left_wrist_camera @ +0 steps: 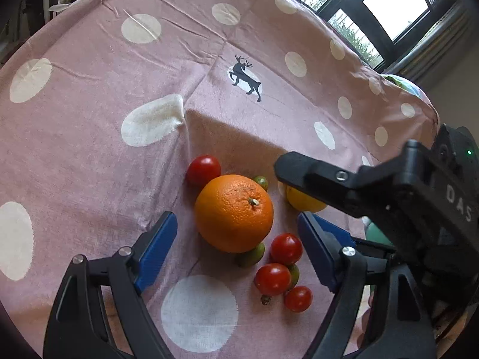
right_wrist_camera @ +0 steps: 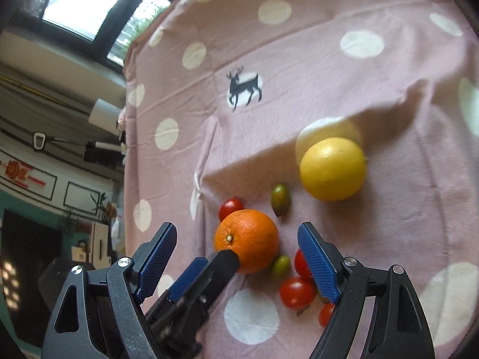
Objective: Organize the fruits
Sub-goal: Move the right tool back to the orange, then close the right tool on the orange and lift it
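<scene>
Fruit lay in a small bunch on a pink cloth [left_wrist_camera: 89, 155] with big white dots and a little black deer [left_wrist_camera: 247, 76] printed on it. The orange [left_wrist_camera: 234, 213] sat in the middle of the bunch. A red tomato [left_wrist_camera: 203, 170] touched its far side, and a small green fruit [left_wrist_camera: 261, 182] peeked out behind it. Another small green fruit [left_wrist_camera: 251, 255] was tucked under its near edge. Three more red tomatoes [left_wrist_camera: 286, 249] sat close together just beside the orange, on the near right in the left wrist view. A yellow fruit [right_wrist_camera: 333, 169], round like a lemon, lay apart from the rest, farther back on the cloth.

The left gripper [left_wrist_camera: 236, 239] pointed down at the orange. Its blue pads [left_wrist_camera: 157, 251] stood wide apart, one on each side of the orange, and did not touch it. Nothing was pinched.

The right gripper [right_wrist_camera: 236, 257] was also spread wide and held nothing. In its own view the orange and one finger of the left gripper lay in the gap between its blue pads [right_wrist_camera: 318, 264]. In the left wrist view, one black finger of the right gripper reached in from the right, over the yellow fruit.

A window [right_wrist_camera: 83, 9] with dark frames showed past the far edge of the cloth.
</scene>
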Action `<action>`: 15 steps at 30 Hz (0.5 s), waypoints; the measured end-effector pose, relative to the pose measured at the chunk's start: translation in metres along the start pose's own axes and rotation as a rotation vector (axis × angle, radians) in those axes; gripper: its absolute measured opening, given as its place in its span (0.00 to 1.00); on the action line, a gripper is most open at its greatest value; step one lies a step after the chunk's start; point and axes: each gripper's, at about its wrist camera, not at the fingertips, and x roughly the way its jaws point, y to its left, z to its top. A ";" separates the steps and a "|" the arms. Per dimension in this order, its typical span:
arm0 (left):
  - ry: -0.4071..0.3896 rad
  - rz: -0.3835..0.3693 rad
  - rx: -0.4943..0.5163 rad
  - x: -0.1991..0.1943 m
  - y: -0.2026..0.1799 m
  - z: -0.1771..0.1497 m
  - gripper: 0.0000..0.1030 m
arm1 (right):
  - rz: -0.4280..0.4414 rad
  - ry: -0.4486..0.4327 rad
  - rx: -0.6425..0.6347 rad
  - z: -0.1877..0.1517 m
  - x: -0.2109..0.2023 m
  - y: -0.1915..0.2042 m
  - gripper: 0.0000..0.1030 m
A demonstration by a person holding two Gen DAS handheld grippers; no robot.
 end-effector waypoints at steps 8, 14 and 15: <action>0.044 -0.008 -0.005 0.011 0.001 0.000 0.74 | -0.017 0.065 -0.028 0.006 0.025 -0.001 0.80; 0.045 0.011 0.014 0.013 0.001 -0.001 0.72 | -0.021 0.088 -0.011 0.007 0.032 -0.008 0.70; 0.045 0.011 0.014 0.013 0.001 0.000 0.72 | -0.015 0.093 -0.007 0.007 0.033 -0.009 0.70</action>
